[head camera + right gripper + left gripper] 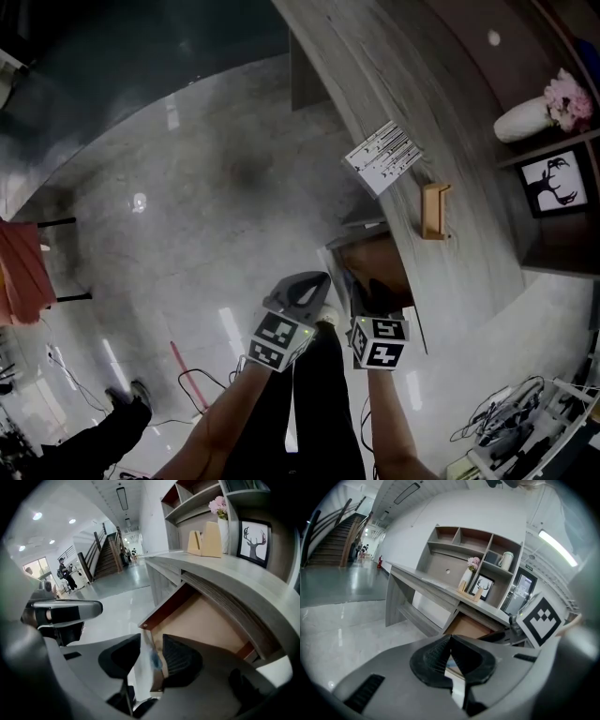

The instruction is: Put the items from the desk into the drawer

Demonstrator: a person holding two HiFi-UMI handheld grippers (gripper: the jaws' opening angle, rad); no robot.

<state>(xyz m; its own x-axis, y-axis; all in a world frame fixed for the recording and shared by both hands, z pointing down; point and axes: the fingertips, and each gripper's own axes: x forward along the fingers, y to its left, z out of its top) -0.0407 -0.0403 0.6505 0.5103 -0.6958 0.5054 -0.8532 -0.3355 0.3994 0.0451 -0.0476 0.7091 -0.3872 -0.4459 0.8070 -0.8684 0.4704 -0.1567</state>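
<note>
Left gripper (pixel 450 639): jaws together at the tips, nothing visibly held; it hangs just left of the right gripper.
Right gripper (pixel 151 656): jaws apart, a thin pale item (pixel 153 660) with a blue spot between them, lying against the right pad only.
Thin pale item: above the near left corner of the open drawer (pixel 206 620); what it is cannot be told.
Handling: it looks light, flat and probably flexible, so it is best pinched by an edge and may slip or flutter once loose.
Left on the desk (pixel 422 112): a patterned card (pixel 382 157) and, nearer, a wooden holder (pixel 434 210).
Surface: grey wood-grain top, smooth.
Room: glossy pale floor (pixel 187 234), a staircase far off.
</note>
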